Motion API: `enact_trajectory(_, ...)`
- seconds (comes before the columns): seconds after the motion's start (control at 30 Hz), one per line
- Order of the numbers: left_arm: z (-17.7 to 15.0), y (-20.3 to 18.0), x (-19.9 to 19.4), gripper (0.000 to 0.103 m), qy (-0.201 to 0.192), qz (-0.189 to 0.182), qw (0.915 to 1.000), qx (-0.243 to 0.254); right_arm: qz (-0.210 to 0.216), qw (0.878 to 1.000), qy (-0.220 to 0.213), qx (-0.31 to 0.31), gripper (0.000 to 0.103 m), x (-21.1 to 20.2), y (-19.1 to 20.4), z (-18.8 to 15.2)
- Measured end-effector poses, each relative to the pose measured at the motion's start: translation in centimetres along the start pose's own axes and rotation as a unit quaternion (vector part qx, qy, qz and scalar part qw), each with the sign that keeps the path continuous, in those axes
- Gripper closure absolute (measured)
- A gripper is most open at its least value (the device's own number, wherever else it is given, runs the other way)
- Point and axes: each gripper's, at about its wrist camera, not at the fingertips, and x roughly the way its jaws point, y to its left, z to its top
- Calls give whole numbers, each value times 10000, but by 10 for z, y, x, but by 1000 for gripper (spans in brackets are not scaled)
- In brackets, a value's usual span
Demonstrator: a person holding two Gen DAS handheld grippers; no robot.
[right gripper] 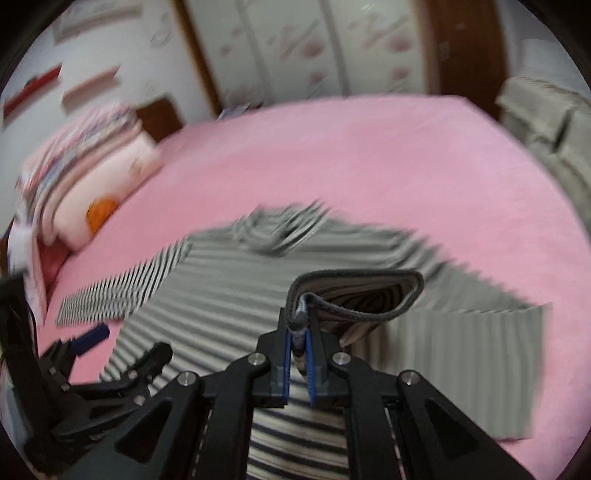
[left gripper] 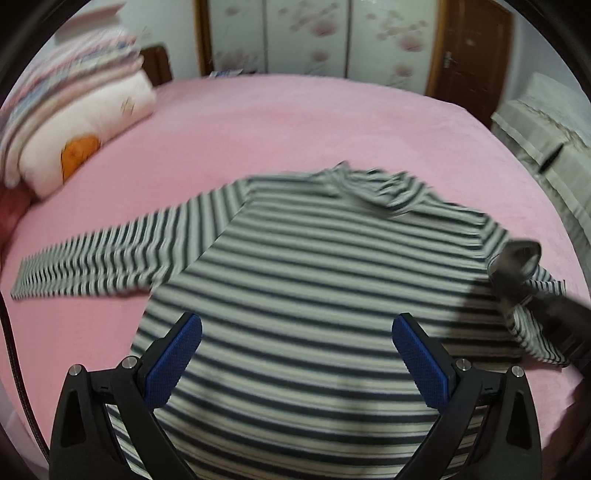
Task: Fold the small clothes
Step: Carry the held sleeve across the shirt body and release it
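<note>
A black-and-white striped long-sleeved top lies flat on the pink bed, collar at the far side, its left sleeve stretched out to the left. My left gripper is open and empty, hovering over the lower body of the top. My right gripper is shut on the grey cuff of the right sleeve and holds it lifted over the top's right side. In the left wrist view the right gripper shows at the right edge with the sleeve. The left gripper shows open at the lower left of the right wrist view.
The pink bed sheet surrounds the top. Stacked bedding and a white pillow sit at the far left. A beige covered piece of furniture stands beside the bed at right. A floral wardrobe and brown door stand behind.
</note>
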Motion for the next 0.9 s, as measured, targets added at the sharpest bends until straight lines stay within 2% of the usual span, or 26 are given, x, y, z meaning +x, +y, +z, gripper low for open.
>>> enact_trajectory(0.07,-2,16,7,1,91,-51,9999,-133,161,9991,343,-180,96,28,19,-13)
enact_trajectory(0.17,-7,37,14,1,230,-179,9991,-308,362,9969,671,-176,93,47,35,-27)
enact_trajectory(0.23,-9,42,18,1,310,-308,9984,-366,392,9970,620,-237,85,40,38,-35)
enact_trajectory(0.33,-11,48,21,1,343,-570,9970,-405,497,9978,414,-140,69,11,28,-44)
enact_trajectory(0.37,-11,46,22,1,360,-665,9963,-408,470,9984,309,-85,68,-4,22,-49)
enact_trajectory(0.5,-14,28,25,1,516,-1203,9908,-359,252,9995,17,174,67,-39,2,-63)
enact_trajectory(0.57,-17,16,29,1,681,-1493,9860,-305,108,9989,-139,433,67,-58,-11,-75)
enact_trajectory(0.67,-23,-2,40,8,1033,-1915,9757,-268,-36,9967,-298,759,67,-72,-28,-88)
enact_trajectory(0.77,-29,-10,49,18,1214,-2197,9673,-362,-31,9932,-320,1119,67,-79,-43,-111)
enact_trajectory(0.9,-34,-18,60,19,1285,-2401,9609,-499,20,9917,-204,1272,67,-74,-48,-124)
